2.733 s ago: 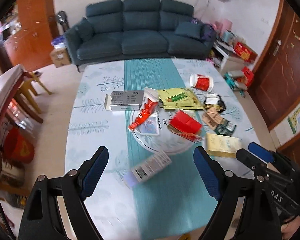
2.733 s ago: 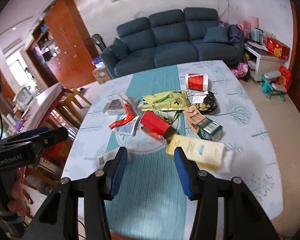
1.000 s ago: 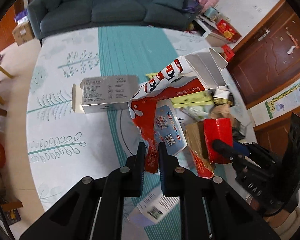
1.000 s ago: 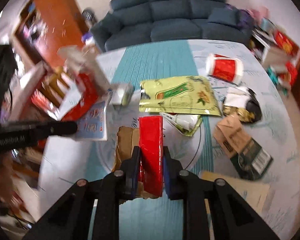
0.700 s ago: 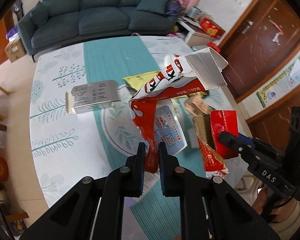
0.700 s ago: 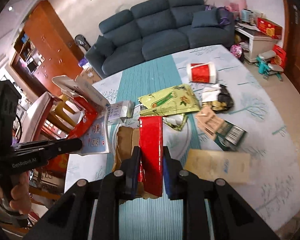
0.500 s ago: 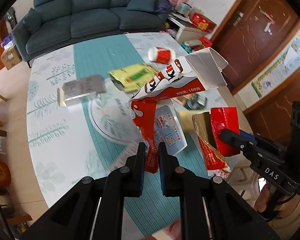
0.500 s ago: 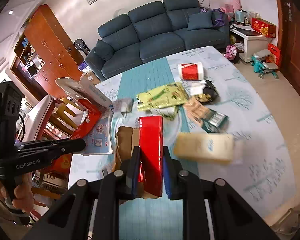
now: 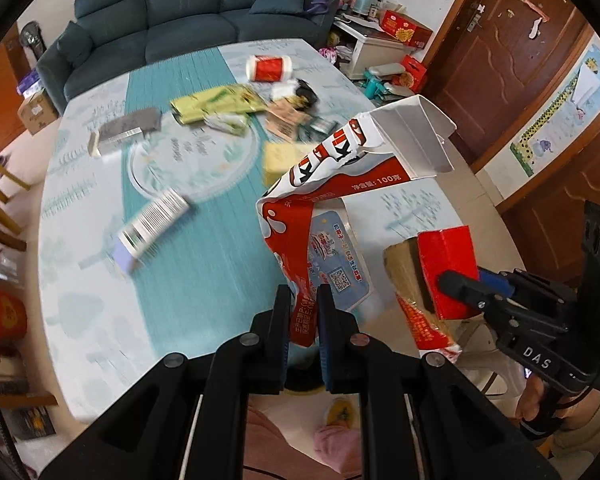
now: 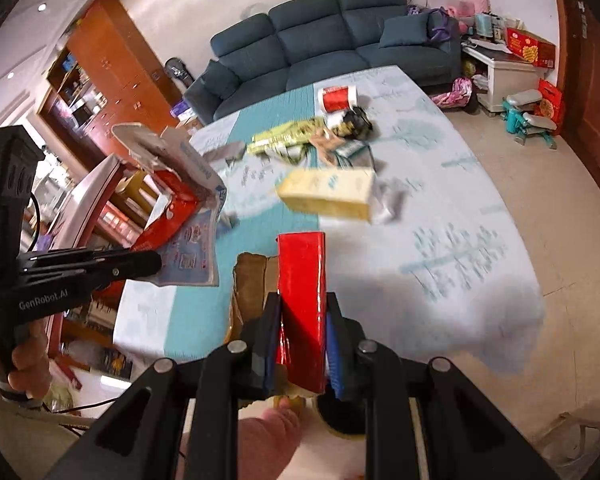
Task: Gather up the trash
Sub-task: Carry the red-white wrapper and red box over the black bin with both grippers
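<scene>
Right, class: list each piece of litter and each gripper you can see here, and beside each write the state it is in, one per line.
left gripper: shut on the torn red and white carton.
torn red and white carton: lifted, flattened, end flaps open.
right gripper: shut on the red box.
red box: lifted, brown card flap beside it.
yellow box: lying flat on the table.
red cup: tipped on its side.
barcode box: lying on the teal runner.

A: At the far wall we see a dark blue 3-seat sofa (image 10: pixel 328 36), with pale floor tiles (image 10: pixel 540 184) to its right.

B: We also see a tall orange-brown cabinet (image 10: pixel 100 68) at left and a brown wooden door (image 9: pixel 512 52) at right.
</scene>
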